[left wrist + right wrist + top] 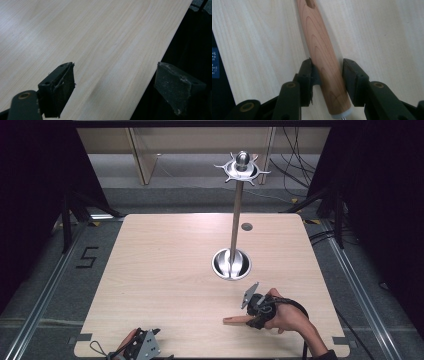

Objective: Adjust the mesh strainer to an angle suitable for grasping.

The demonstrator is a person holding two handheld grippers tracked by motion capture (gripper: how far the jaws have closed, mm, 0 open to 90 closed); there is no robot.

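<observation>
A wooden handle (235, 320) lies flat on the light wooden table (165, 270), near its front right. In the right gripper view the handle (319, 42) runs away from me, with a slot near its far end and a pale cap at its near end. My right gripper (328, 72) has both pads pressed against the handle's sides, low over the table. From above, the right gripper (252, 316) points left, with a hand behind it. My left gripper (115, 80) stands wide open with nothing between its pads, over the table's front edge. It sits at the front left (150, 345).
A metal stand rises from a round steel base (231, 264) at the table's middle right. Its thin pole (236, 215) carries a ring of hooks (242, 169) at the top. A small dark disc (246, 226) lies behind the base. Dark floor (190, 50) drops off beyond the front edge.
</observation>
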